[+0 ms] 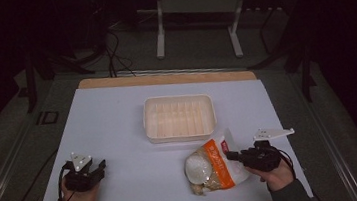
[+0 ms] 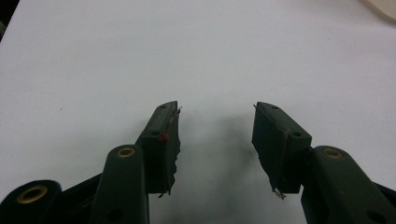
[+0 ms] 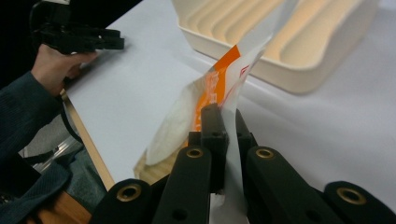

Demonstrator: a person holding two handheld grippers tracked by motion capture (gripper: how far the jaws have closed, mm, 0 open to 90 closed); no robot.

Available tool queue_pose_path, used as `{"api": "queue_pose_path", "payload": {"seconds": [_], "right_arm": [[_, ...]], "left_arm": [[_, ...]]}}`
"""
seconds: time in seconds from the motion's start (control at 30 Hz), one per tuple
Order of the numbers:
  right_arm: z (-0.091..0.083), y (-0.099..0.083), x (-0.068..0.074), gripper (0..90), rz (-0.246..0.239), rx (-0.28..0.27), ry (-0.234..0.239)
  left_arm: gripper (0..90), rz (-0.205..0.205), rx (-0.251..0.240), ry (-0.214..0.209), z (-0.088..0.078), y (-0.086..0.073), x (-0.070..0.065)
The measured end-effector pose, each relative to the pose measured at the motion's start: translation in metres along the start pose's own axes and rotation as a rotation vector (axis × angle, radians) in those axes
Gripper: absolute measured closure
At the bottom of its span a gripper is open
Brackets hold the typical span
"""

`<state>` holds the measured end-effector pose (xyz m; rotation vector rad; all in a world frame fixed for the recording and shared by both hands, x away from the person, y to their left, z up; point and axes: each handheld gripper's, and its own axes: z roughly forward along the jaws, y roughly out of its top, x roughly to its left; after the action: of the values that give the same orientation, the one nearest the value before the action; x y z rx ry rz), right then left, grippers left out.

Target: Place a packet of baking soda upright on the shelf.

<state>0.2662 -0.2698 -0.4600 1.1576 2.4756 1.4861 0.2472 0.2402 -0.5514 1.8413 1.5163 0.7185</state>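
Clamped in the right gripper by its clear edge, the orange snack bag lies on the tabletop just before the ribbed tray, while the left gripper rests empty, fingers wide apart.

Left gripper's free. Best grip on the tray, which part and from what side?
Judging by shape: take the tray by its near-left rim, coming from above, one jaw inside and one outside. It's an open-topped box with a thin raised rim, too wide to span. The left gripper is open; the bag sits off the tray's near-right corner.
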Motion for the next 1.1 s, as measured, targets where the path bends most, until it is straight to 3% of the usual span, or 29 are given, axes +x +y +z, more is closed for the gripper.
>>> {"api": "queue_pose_path", "payload": {"seconds": [0.3, 0.73, 0.93, 1.1], "right_arm": [[0.008, 0.022, 0.022, 90.0, -0.080, 0.012, 0.030], [0.021, 0.046, 0.046, 90.0, -0.130, 0.011, 0.083], [0.028, 0.054, 0.054, 90.0, -0.162, 0.020, 0.073], [0.028, 0.060, 0.054, 90.0, -0.153, 0.006, 0.060]], "left_arm": [[50.8, -0.001, 0.000, 0.000, 0.000, 0.000, 0.000], [50.6, -0.004, -0.004, 0.001, 0.000, 0.000, 0.001], [50.4, -0.006, -0.005, 0.002, -0.001, 0.000, 0.001], [50.2, -0.010, -0.009, 0.001, -0.001, 0.000, 0.001]]}}
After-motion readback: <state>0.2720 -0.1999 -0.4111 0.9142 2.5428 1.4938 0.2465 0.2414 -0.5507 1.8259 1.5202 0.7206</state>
